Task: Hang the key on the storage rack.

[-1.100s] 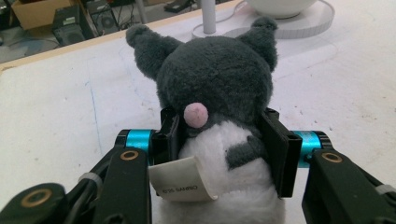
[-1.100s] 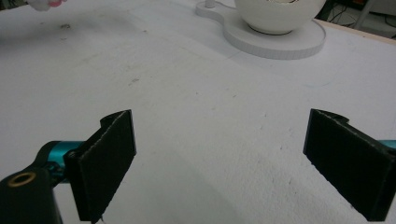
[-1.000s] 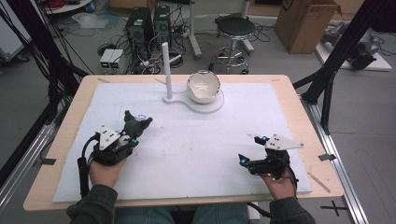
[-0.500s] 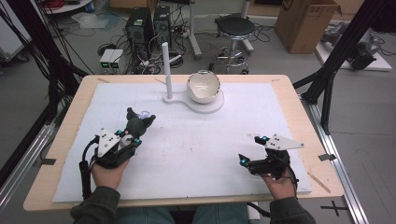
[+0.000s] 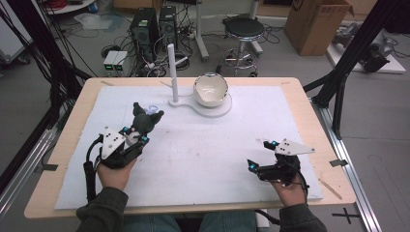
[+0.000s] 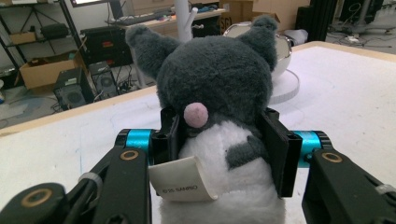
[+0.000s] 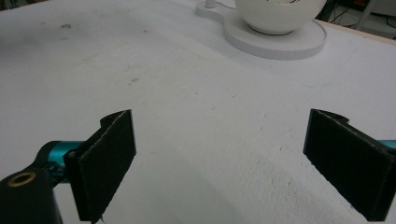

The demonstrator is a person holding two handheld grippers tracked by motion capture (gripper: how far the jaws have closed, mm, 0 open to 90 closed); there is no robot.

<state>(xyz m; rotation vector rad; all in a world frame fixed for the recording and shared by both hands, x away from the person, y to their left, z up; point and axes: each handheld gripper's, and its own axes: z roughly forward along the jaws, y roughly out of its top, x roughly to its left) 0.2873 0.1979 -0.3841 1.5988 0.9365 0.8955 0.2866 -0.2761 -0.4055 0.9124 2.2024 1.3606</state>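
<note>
A grey-and-white plush toy (image 6: 215,107) is clamped between the left tongs (image 6: 224,144), the pads being pressed into its sides just below the head; in the high view the toy (image 5: 143,121) is seen at the left of the white-covered tabletop (image 5: 208,159), well short of the white bowl (image 5: 211,89) on its flat stand (image 5: 212,107) at the far edge. Whether the toy's base is touching the cover cannot be told. The right tongs (image 7: 224,163) are held wide apart, with nothing between them, low over the bare cover at the near right.

Several risks are judged from here. The grip is taken on soft stuffing, so the toy could be squeezed out or tilted forward if the tongs are swung quickly. The paper tag (image 6: 180,179) hanging at the near side could be caught under a pad. If the toy is carried toward the bowl, the upright white post (image 5: 172,72) beside it could be struck and the stand shifted.
</note>
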